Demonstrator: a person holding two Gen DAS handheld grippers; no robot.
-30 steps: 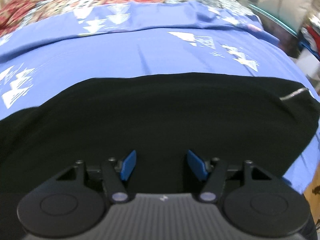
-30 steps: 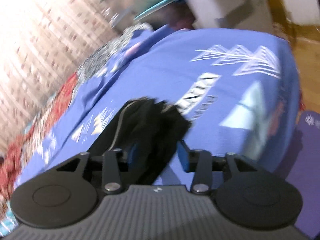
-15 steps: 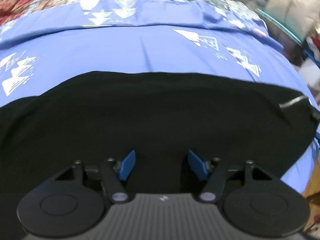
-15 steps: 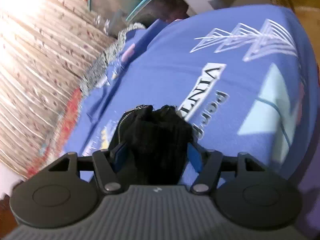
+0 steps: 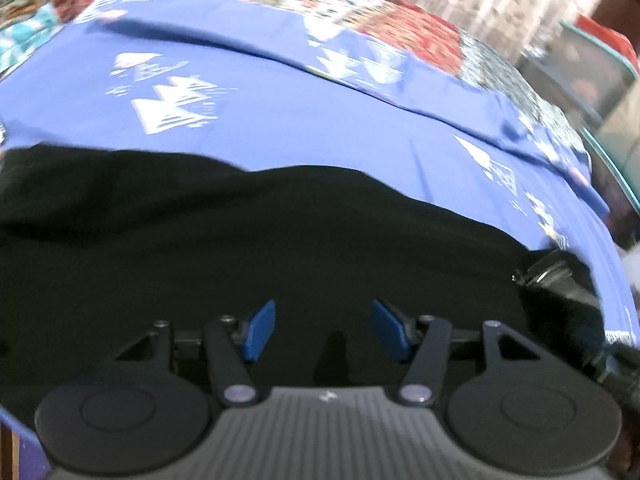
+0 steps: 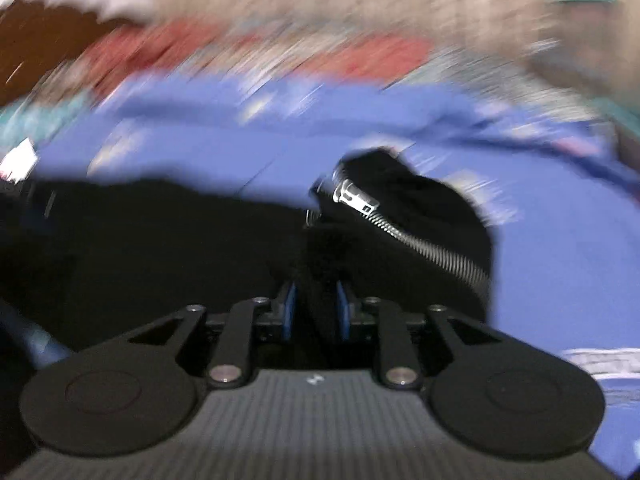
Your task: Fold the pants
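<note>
Black pants (image 5: pixel 280 240) lie spread across a blue bedsheet (image 5: pixel 280 120), the fold barely begun: the right tongs (image 6: pixel 314 306), closing, pinch a bunched zippered corner (image 6: pixel 400 216) raised off the bed, while the left tongs (image 5: pixel 324 330), narrowing but still spread, hover empty over the cloth.

Black pants (image 5: pixel 280 240) are lying spread beneath and ahead of the left jaws. A bunched end with a silver zipper (image 6: pixel 404 236) is sitting pinched between the closing right jaws, rising just beyond them.
</note>
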